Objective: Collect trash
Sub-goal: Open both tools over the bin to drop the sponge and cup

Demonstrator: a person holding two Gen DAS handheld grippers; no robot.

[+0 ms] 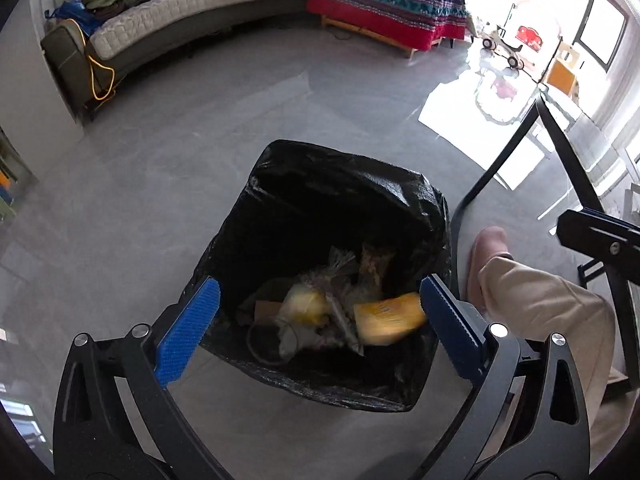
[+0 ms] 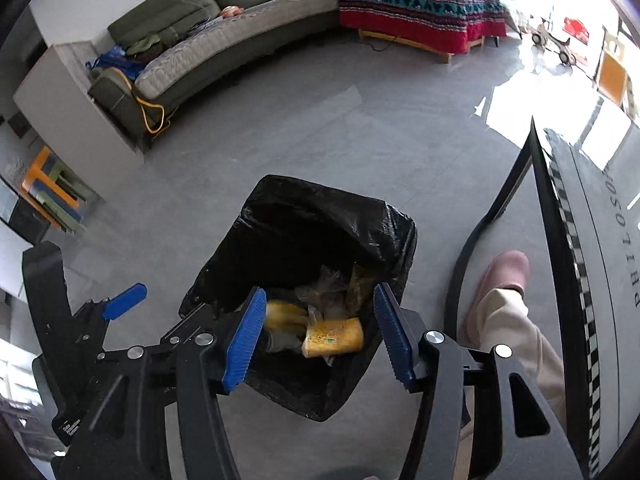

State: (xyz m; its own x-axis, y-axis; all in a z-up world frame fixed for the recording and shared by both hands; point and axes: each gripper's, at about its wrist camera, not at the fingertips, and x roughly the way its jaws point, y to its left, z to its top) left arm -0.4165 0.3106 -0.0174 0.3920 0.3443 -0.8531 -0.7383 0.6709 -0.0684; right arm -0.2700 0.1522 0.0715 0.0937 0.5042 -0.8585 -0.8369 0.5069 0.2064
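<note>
Left gripper pointing down over bin lined with black bag, jaws spread wide, nothing between the pads. Blue pads at 8 and 4 o'clock frame the bin's mouth. Inside: yellow packet, blurred, just beside the 4 o'clock pad; clear wrappers, yellowish bag, brown card piece. Beige trouser leg and pink slipper at 3 o'clock. Right gripper's tip at the right edge. Grey sofa at 11 o'clock, grey floor around.

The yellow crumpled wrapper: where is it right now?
In both wrist views, the yellow crumpled wrapper lies inside the black-lined bin, right of the other trash.
</note>
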